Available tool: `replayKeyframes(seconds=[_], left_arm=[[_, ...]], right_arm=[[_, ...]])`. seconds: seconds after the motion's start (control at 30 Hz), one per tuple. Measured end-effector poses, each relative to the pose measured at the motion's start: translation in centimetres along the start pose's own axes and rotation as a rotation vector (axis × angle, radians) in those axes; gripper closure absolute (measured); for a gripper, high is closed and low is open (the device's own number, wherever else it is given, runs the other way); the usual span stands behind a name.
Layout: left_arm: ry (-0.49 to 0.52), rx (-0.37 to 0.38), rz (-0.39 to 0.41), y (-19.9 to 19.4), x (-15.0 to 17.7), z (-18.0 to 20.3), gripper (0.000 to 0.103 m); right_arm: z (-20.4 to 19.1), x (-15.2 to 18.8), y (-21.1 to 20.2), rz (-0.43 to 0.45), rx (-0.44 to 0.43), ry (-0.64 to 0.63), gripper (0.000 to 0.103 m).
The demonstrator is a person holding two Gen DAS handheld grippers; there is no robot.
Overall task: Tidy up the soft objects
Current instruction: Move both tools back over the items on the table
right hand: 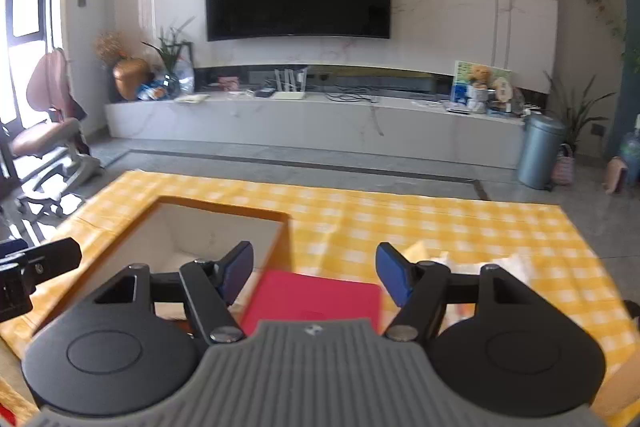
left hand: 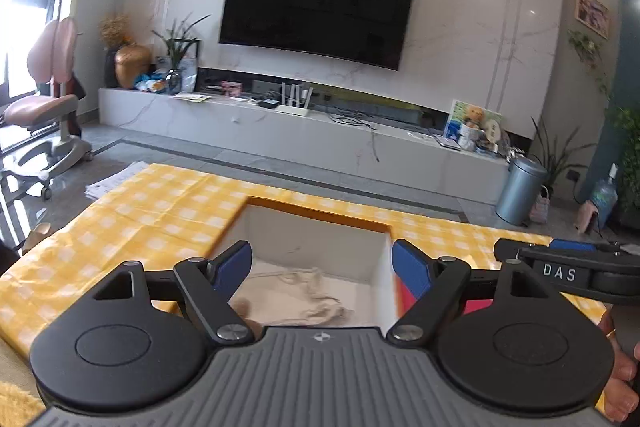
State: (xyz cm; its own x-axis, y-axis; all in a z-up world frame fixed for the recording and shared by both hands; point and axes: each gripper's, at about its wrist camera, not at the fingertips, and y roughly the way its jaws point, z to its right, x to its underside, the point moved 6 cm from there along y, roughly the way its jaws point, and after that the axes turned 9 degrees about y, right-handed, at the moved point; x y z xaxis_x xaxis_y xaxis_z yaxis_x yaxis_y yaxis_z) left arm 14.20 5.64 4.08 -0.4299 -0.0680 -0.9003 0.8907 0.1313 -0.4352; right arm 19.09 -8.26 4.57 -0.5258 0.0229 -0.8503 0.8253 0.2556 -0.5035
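An open box [left hand: 312, 227] with white inner walls and an orange rim sits on the yellow checked cloth [left hand: 160, 211]. A beige soft cloth [left hand: 316, 291] lies at its bottom. My left gripper [left hand: 322, 267] is open and empty above the box. In the right wrist view the box [right hand: 216, 227] is at the left. My right gripper [right hand: 314, 273] is open and empty above a red folded cloth [right hand: 316, 301] beside the box. That red cloth also shows at the box's right in the left wrist view [left hand: 476, 305]. White soft items [right hand: 504, 265] lie behind the right finger.
The table stands in a living room with a TV [left hand: 320, 7], a low marble console [left hand: 304, 131], a pink chair [left hand: 44, 107] at the left and a grey bin [left hand: 520, 191] at the right. The right gripper's body [left hand: 572, 271] shows at the right edge.
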Motion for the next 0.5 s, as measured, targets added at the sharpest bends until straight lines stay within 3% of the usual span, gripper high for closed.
replayKeyframes(seconds=[0.17, 0.5], left_arm=[[0.048, 0.017, 0.000, 0.9, -0.3, 4.3, 0.009], [0.061, 0.136, -0.045, 4.2, 1.4, 12.0, 0.009]], right_arm=[[4.1, -0.4, -1.6, 0.015, 0.061, -0.005, 0.032], [14.2, 1.9, -0.4, -0.092, 0.198, 0.100, 0.028]])
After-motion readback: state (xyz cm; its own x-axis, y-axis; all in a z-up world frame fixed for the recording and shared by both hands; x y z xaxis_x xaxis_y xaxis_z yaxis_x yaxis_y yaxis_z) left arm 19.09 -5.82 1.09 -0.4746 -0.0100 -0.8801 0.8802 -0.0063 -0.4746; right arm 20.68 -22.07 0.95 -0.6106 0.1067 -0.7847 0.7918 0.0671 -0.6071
